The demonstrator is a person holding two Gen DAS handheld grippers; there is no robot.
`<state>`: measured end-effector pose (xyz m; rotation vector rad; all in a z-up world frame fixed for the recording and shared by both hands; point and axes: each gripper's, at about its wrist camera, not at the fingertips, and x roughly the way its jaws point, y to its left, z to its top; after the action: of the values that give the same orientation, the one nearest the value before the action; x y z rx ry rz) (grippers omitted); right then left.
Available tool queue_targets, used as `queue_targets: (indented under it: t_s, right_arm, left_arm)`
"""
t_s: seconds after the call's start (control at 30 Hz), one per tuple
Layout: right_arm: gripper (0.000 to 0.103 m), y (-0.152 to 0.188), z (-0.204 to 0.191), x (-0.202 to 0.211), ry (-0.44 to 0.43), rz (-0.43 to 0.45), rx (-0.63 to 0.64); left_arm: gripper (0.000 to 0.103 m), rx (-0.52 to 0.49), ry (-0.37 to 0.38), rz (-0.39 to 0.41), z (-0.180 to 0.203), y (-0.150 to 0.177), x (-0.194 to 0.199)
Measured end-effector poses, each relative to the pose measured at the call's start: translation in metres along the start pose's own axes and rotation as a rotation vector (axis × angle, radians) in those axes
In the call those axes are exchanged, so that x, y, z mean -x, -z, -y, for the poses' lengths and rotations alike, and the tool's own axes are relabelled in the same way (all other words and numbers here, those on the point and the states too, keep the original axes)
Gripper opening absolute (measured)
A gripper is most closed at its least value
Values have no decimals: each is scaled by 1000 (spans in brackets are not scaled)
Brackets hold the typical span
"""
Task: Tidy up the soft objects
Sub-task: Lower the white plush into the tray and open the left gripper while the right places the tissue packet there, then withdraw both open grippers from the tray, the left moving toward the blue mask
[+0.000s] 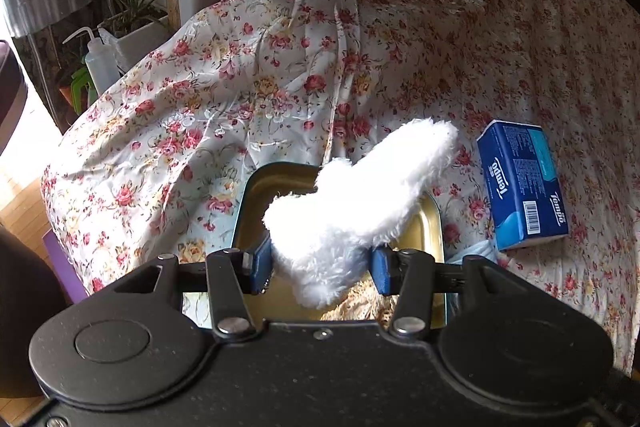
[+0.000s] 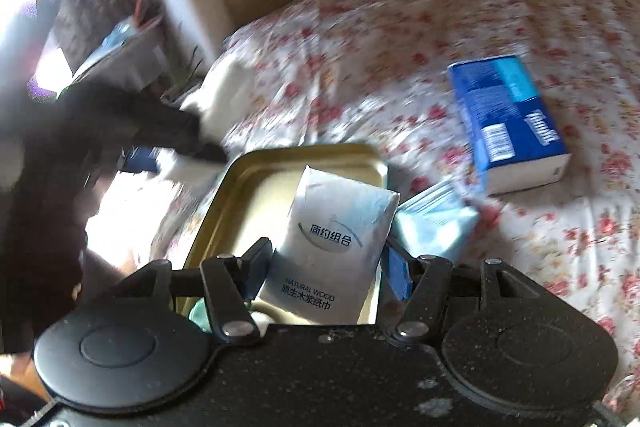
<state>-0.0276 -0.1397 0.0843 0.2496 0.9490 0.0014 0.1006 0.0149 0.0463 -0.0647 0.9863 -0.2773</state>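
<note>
Beside the gold tin, a blue tissue box lies.

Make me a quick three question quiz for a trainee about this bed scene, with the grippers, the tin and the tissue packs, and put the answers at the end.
1. True or false: the left gripper is shut on a white plush toy.
2. What is the right gripper holding over the gold metal tin?
A. a blue Tempo tissue pack
B. a white tissue pack
C. a spray bottle
3. Fill in: the blue Tempo tissue pack lies on the floral ____ beside the tin.

Key: 1 true; 2 B, the white tissue pack; 3 bedspread.
</note>
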Motion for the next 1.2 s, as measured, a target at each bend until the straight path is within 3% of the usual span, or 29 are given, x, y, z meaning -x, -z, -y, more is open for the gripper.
queue_targets:
  t_s: [0.17,0.27,0.3,0.8,1.2]
  right_arm:
    - [59,5,-2,-7,-3,-22,15]
    - [59,6,-1,-6,-5,-11,12]
    - [63,6,-3,-4,-7,-4,13]
    - [68,13,6,-7,32,-9,12]
    - [74,20,8,-9,56,-17,45]
  left_arm:
    - [49,27,-7,-9,-2,-4,-5]
    - [65,43,-22,-2,-3,-5,-6]
    - [68,46,-23,2,-3,-5,-6]
    - [70,-16,-52,-6,8,2,-4]
    - [72,-56,-56,-66,12,11,-7]
